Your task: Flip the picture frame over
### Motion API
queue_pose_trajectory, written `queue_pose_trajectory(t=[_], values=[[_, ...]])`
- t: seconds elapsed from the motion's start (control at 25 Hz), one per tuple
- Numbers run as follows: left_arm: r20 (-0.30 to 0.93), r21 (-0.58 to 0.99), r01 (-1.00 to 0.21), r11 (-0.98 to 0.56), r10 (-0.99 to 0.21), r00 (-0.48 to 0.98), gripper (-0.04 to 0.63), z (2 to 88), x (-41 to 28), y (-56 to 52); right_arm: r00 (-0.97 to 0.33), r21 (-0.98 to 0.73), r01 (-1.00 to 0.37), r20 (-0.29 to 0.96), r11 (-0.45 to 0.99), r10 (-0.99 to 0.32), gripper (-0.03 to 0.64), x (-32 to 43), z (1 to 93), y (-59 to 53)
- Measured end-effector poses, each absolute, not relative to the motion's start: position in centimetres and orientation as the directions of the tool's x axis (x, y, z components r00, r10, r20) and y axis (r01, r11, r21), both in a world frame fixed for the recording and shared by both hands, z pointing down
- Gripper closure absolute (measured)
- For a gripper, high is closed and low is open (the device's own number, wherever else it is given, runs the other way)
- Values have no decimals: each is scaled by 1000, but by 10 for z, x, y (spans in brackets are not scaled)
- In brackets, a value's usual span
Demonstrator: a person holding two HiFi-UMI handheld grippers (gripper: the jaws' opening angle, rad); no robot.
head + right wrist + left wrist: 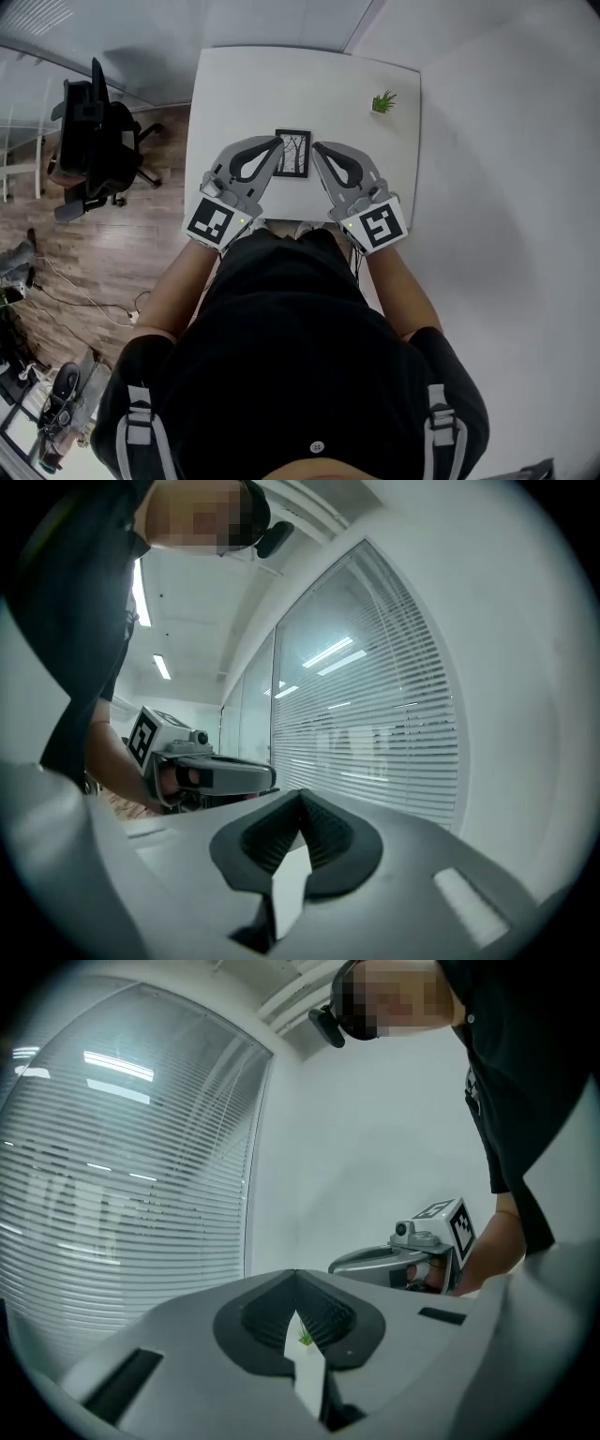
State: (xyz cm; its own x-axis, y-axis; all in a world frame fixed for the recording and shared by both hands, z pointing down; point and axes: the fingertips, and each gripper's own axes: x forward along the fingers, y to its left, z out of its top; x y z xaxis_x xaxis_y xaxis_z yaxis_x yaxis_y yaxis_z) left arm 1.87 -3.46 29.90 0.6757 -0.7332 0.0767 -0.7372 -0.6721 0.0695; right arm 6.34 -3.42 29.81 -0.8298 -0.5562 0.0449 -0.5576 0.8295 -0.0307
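1. The picture frame (292,153) lies flat and picture side up on the white counter (234,84), between the left gripper (274,146) and the right gripper (320,151). Both pairs of fingers are closed tip to tip and hold nothing.
2. Closed fingers cannot take an edge. Nudging the frame now would likely slide it across the smooth counter instead of raising it.
3. If it is pinched by one thin edge only, the frame could swing in the grip and slap down on its front.
4. The small plant (383,101) stands well apart, near the far right corner, so it is little at risk.
5. Neither gripper view shows the frame; both look across the counter toward blinds (375,733) and wall.
6. In the head view the left tips seem to overlap the frame's left edge, but I cannot tell whether they touch it. The counter's near edge is hidden by the grippers and the person.
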Motion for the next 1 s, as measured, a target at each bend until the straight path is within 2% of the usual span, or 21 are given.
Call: queue_pose_trajectory(t=[0.2, 0.52, 1.0], values=[[43, 33, -746, -665, -744, 666, 588, 279, 20, -37, -826, -14, -563, 12, 826, -563, 607, 62, 275, -38], [59, 34, -764, -645, -762, 645, 588, 283, 17, -39, -835, -1, -550, 3, 835, -550, 607, 65, 274, -44], [75, 45, -776, -630, -772, 631, 588, 285, 12, -40, -834, -7, -551, 47, 835, -550, 607, 67, 283, -49]])
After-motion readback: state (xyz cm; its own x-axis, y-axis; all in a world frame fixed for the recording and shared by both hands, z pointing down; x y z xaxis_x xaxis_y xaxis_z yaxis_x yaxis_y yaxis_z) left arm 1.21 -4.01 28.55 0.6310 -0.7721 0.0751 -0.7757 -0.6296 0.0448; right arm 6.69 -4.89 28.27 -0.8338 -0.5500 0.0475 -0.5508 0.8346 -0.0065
